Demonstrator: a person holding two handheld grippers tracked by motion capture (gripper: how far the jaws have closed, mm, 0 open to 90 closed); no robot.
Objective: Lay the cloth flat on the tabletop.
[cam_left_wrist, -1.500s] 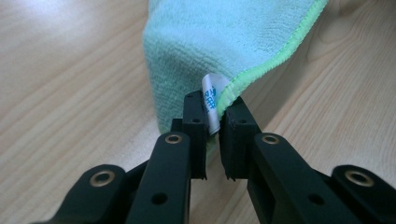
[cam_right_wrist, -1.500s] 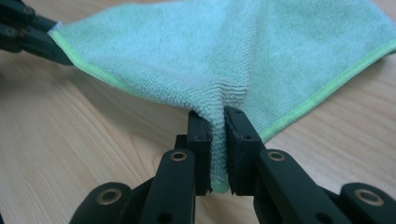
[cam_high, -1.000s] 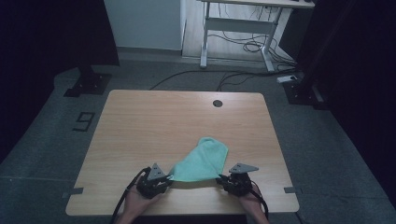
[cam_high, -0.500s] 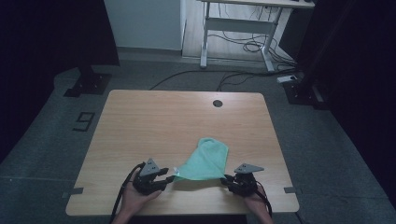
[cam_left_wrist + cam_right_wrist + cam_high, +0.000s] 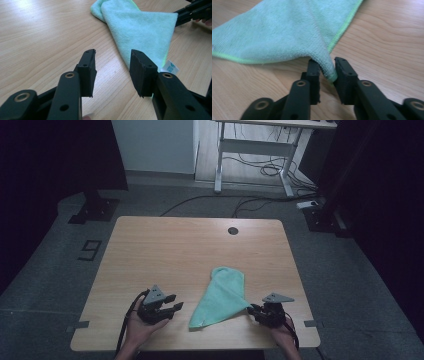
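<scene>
A mint-green microfibre cloth [image 5: 221,296], nubbly and edged with a brighter green stitched hem, lies folded into a rough triangle in the lower middle of the high view, flat on the pale wood-grain table [image 5: 165,250], with a small white label at its near corner. The left gripper [image 5: 171,309], matt black with blocky square pads, sits at the lower left of that frame just beside the cloth; its jaws have just been opening and now stand apart over bare wood. At the lower right the right gripper [image 5: 327,72] has one pulled-out corner of the cloth between its jaws, which have just been opening a little, and a narrow gap shows beside the fabric, so the pads no longer pinch it.
</scene>
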